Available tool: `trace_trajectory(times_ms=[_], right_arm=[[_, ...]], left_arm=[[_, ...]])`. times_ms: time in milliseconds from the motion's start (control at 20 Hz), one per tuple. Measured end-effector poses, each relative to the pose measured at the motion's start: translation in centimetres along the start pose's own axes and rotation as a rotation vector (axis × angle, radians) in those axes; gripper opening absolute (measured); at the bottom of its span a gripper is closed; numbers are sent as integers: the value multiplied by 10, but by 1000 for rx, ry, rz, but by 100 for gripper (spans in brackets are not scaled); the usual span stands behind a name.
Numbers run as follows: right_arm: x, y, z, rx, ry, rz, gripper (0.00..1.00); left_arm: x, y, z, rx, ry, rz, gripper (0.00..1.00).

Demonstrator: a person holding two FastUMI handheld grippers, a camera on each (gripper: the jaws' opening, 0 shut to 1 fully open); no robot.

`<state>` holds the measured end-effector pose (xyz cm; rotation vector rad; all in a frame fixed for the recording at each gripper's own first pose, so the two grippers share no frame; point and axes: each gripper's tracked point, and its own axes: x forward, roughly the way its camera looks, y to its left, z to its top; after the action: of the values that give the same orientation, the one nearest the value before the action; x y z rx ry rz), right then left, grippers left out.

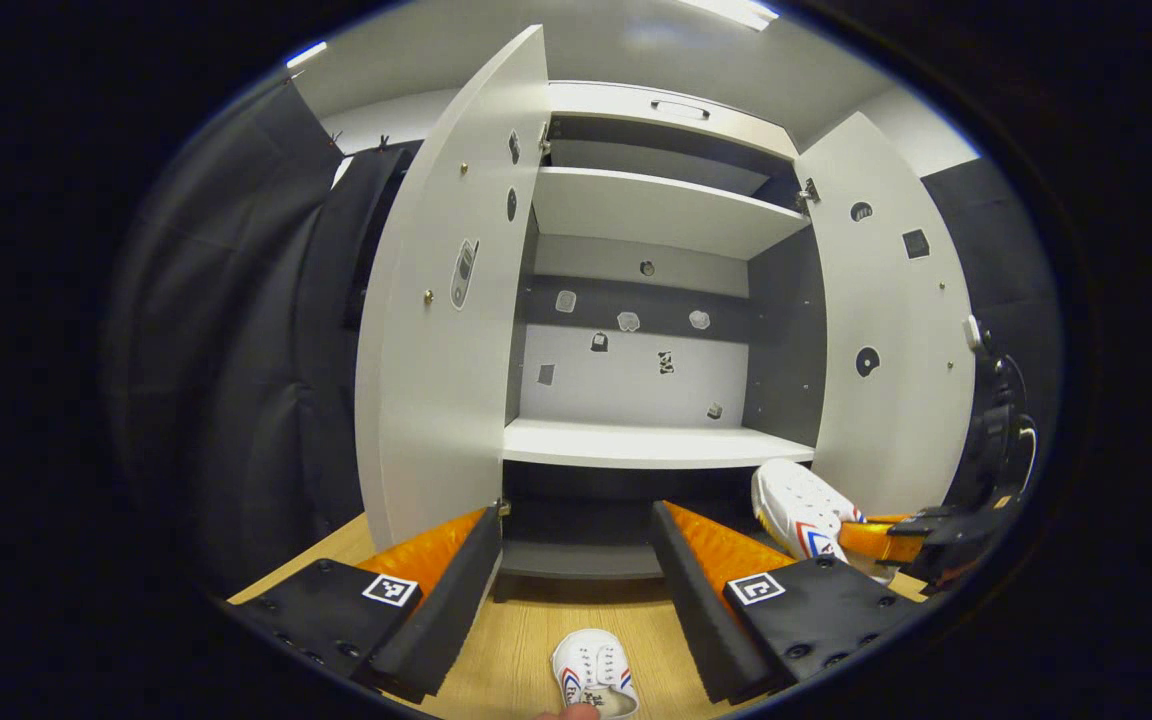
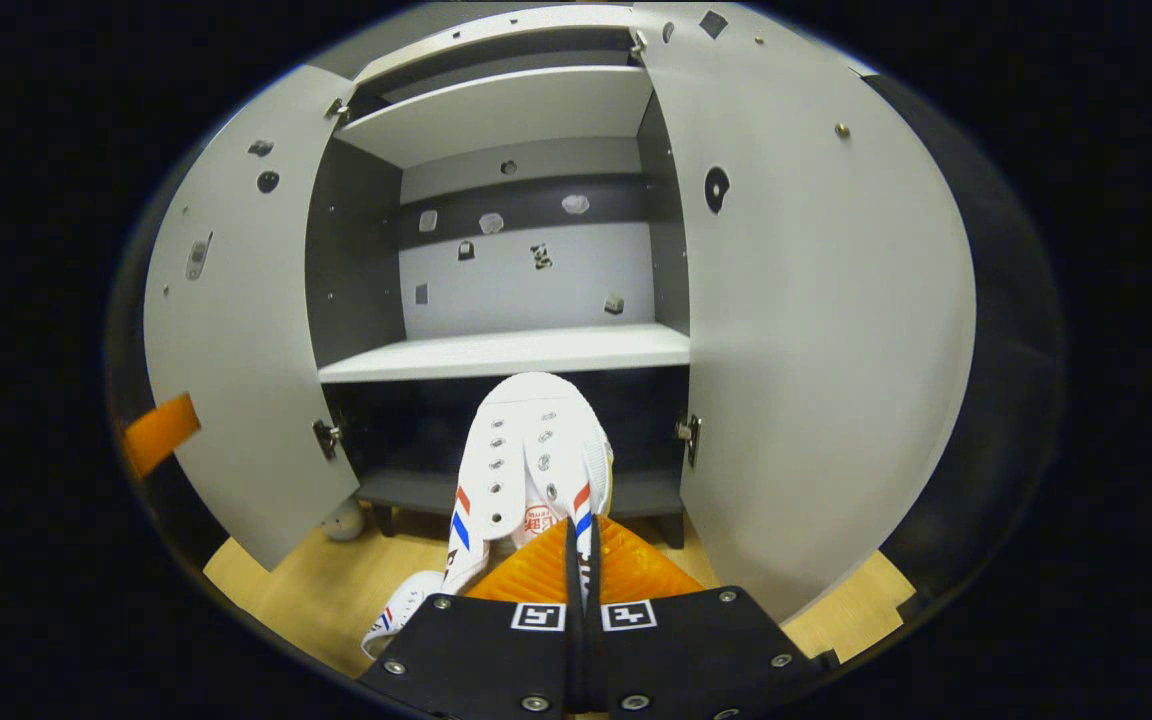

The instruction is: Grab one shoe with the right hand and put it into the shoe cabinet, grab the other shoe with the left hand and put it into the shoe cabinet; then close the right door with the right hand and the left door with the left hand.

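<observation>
Step in hand: first shoe placement. In the right gripper view the right gripper (image 2: 573,545) is pinched on the white canvas sneaker (image 2: 526,455), gripping its collar, toe pointing at the shoe cabinet (image 2: 506,350). The sneaker hangs in front of the dark lower compartment, not yet inside. Both doors stand wide: the left door (image 2: 236,330) and the right door (image 2: 816,330).

In the left gripper view the left gripper (image 1: 576,560) is spread, holding nothing, above the second sneaker (image 1: 591,675), which lies on the wooden floor (image 1: 516,640) near the cabinet.

Judgement: next move calls for carrying the held sneaker forward into a compartment, clearing the shelf edge, then releasing.
</observation>
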<state>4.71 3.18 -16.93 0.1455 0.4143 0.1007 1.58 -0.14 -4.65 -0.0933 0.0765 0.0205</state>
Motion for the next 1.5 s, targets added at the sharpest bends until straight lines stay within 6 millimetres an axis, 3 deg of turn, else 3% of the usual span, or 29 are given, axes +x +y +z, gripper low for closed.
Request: trace_trajectory(times_ms=[150, 450, 650, 850, 1150, 1500], right_arm=[[-18, 5, 35, -14, -77, 5, 0], [-43, 2, 56, -80, -182, 28, 0], [-37, 0, 50, -119, -197, 1, 0], [-33, 1, 41, -92, -95, -34, 0], [-14, -2, -8, -20, 157, -84, 0], [-1, -11, -31, -4, 260, -111, 0]], left_arm=[[1, -2, 2, 0, -12, -9, 97], [-3, 5, 5, -4, -25, 7, 96], [-9, 18, 4, 4, -25, 44, 96], [-14, 24, 6, 28, -31, 58, 97], [-18, 23, 8, 30, -29, 54, 97], [-18, 22, 2, 33, -14, 45, 97]])
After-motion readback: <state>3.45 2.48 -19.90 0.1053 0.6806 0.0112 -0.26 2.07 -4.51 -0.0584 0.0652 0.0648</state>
